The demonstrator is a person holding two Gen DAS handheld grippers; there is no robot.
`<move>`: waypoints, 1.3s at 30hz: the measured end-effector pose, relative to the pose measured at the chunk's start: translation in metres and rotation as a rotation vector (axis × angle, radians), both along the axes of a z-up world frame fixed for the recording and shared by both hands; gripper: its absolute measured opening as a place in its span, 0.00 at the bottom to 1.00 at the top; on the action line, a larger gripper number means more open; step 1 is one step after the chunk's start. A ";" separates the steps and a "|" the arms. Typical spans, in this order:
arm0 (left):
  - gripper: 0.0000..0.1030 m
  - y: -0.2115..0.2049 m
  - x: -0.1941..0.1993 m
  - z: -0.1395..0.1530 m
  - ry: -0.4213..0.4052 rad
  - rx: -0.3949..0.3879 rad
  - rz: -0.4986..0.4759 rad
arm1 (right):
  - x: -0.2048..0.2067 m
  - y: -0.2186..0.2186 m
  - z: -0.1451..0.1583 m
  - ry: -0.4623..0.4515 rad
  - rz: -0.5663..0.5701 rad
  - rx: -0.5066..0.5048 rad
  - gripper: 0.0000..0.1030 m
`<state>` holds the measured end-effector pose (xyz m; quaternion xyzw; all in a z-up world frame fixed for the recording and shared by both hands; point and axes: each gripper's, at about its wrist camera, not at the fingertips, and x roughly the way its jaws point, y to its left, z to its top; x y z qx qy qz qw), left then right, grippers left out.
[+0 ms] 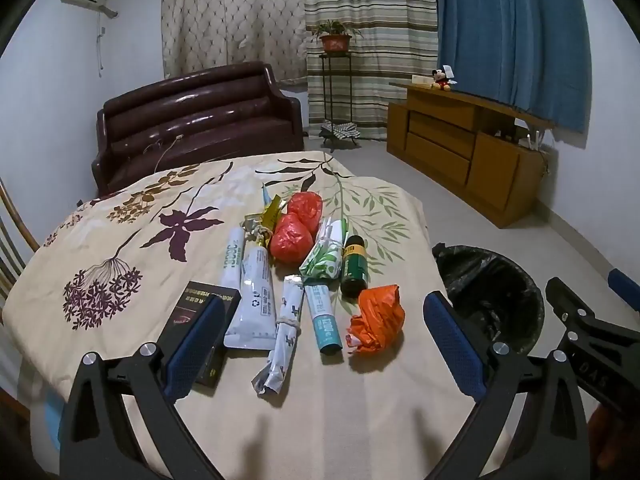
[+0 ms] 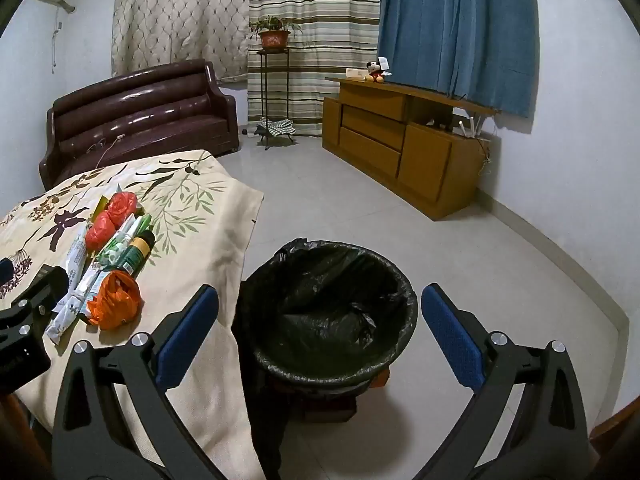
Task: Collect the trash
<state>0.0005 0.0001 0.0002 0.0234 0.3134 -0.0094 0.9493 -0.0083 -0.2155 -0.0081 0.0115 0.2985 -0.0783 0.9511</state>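
Observation:
Several pieces of trash lie on a table under a floral cloth [image 1: 120, 240]: an orange crumpled bag [image 1: 378, 318], two red bag balls [image 1: 294, 228], white tubes [image 1: 254, 300], a dark green bottle [image 1: 354, 265] and a black box [image 1: 208, 308]. My left gripper [image 1: 320, 340] hovers open over the near end of the pile with nothing between its fingers. A black-lined bin [image 2: 328, 312] stands on the floor to the right of the table. My right gripper [image 2: 320, 328] hangs open above the bin, empty. The orange bag [image 2: 116, 300] also shows in the right wrist view.
A brown leather sofa [image 1: 196, 120] stands behind the table. A wooden cabinet [image 2: 404, 148] runs along the right wall, with a plant stand [image 2: 274, 92] by the curtains. Tiled floor [image 2: 360, 216] lies between the bin and the cabinet. A chair back [image 1: 8, 240] shows at left.

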 end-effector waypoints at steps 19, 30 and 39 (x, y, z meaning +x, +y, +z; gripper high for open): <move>0.94 0.000 -0.006 0.004 -0.021 0.013 -0.001 | -0.001 -0.001 0.002 -0.003 0.001 0.002 0.96; 0.94 -0.003 -0.014 0.008 -0.015 0.014 -0.005 | -0.001 -0.001 0.003 -0.003 0.000 0.002 0.96; 0.94 0.001 -0.005 0.004 -0.017 0.008 0.001 | -0.001 -0.001 0.003 -0.003 -0.001 0.002 0.96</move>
